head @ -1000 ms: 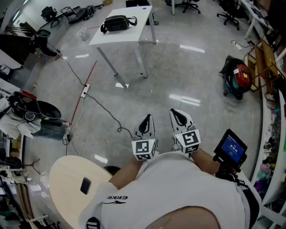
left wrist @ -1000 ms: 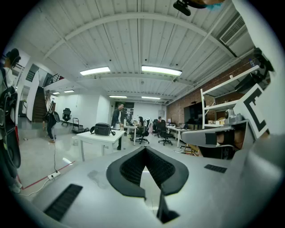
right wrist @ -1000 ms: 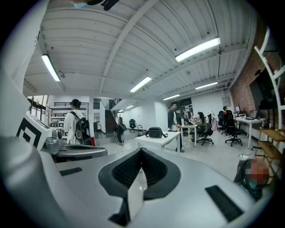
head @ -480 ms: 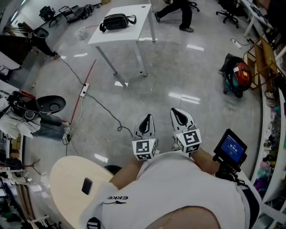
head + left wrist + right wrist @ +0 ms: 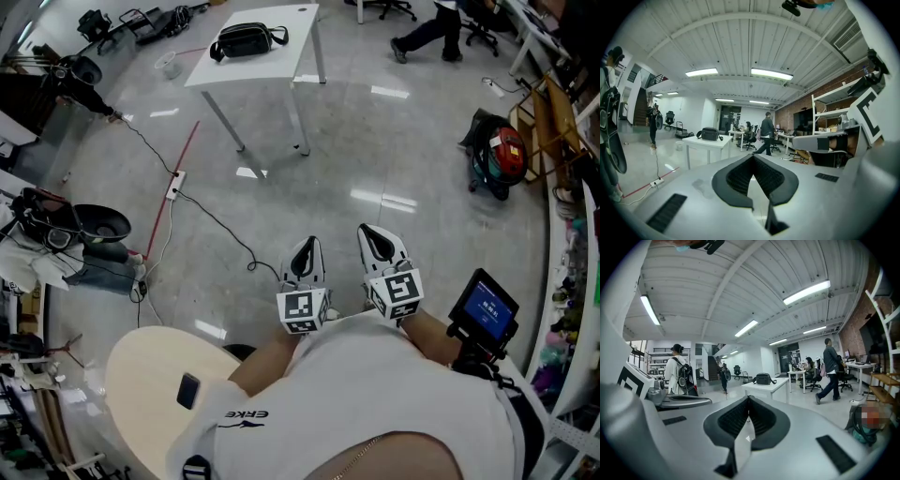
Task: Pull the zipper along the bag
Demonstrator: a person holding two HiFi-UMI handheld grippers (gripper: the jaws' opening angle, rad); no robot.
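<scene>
The bag (image 5: pixel 246 40) is a small, black, soft-sided oblong with a strap looped at one end. It lies on top of a white bench (image 5: pixel 272 67) with a flat rectangular slab and thin slanted legs, far across the room from the person and well apart from both claws. Whether its zipper is open cannot be told at this range, nor what is inside. A pale, translucent bucket (image 5: pixel 171 67) stands on the floor beside the bench; its contents are too small to read.

The floor (image 5: pixel 375 141) is glossy grey and mirrors the ceiling lights. A black cable snakes over it to a white power strip (image 5: pixel 174 191), next to a thin red line.

The left claw (image 5: pixel 302 262) and the right claw (image 5: pixel 378 246) sit side by side just in front of the person's white shirt, pointing out over the floor. Each is smooth grey plastic with ribbed black pads. In both gripper views the jaws meet at their tips with nothing between them.

By the person's left side is a round, pale wooden table (image 5: pixel 141 375) with a small dark flat slab (image 5: pixel 188 390) lying on it. Another person (image 5: pixel 431 28) walks beyond the bench.
</scene>
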